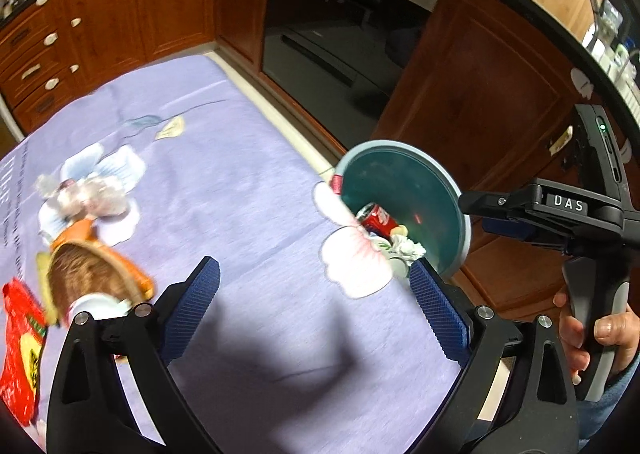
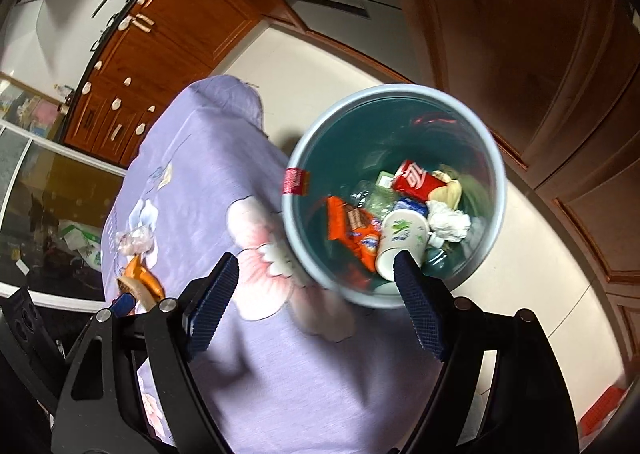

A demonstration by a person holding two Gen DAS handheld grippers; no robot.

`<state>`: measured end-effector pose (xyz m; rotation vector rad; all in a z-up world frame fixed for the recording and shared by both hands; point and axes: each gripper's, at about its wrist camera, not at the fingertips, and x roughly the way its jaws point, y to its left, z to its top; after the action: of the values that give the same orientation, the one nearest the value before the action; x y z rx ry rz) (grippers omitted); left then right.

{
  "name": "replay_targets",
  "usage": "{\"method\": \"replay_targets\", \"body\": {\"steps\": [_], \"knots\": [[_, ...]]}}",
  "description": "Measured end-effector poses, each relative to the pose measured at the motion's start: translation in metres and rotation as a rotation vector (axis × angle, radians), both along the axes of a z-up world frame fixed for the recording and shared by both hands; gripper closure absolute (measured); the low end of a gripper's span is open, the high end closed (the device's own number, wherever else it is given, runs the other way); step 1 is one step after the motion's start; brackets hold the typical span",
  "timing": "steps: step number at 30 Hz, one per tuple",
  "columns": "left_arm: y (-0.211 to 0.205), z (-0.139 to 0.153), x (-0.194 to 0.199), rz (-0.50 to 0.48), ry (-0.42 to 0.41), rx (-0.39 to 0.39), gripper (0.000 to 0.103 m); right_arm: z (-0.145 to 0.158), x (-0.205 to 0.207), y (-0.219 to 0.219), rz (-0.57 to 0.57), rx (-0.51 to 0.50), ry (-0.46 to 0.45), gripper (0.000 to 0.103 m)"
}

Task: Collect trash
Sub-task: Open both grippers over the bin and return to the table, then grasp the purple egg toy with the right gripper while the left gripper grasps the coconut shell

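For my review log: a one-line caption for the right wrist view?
Open right gripper hovers over a teal bin holding a red can, paper cup and wrappers.

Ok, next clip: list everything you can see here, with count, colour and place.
trash bin: one, teal with pale rim, on the floor beside the cloth's edge
red can: one, red, in the bin
paper cup: one, white with green print, in the bin
orange wrapper: one, orange, in the bin
crumpled tissue: one, white, in the bin
purple cloth: one, lilac with flower prints, spread on the floor
basket: one, brown wicker, on the cloth, far left
red bag: one, red and yellow, on the cloth's left edge
crumpled plastic: one, pale, blurred, beyond the basket
cabinets: several, reddish wood, background
oven: one, dark, in the cabinets
left tool: open, empty
right tool: open, empty
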<state>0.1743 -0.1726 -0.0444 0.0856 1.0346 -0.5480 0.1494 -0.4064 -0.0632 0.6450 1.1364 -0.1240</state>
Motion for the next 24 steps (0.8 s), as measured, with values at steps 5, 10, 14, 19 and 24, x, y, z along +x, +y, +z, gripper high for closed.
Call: {"method": "replay_targets", "body": {"steps": [5,10,14,19,24], "knots": [[0.039,0.004,-0.008,0.057,-0.017,-0.001,0.007,0.007,0.002,0.032,0.046,-0.008,-0.010,0.027],[0.093,-0.001,-0.017,0.145,-0.017,0.008,0.007,0.011,0.012,0.076,0.135,-0.007,-0.018,0.027],[0.136,-0.009,-0.022,0.219,0.000,0.002,0.007,0.015,0.022,0.119,0.224,-0.001,-0.018,0.027],[0.186,-0.021,-0.030,0.295,0.023,-0.018,0.007,0.017,0.032,0.178,0.336,-0.001,-0.025,0.029],[0.224,-0.032,-0.034,0.344,0.043,-0.039,0.007,0.013,0.040,0.231,0.434,0.006,-0.017,0.057]]}}
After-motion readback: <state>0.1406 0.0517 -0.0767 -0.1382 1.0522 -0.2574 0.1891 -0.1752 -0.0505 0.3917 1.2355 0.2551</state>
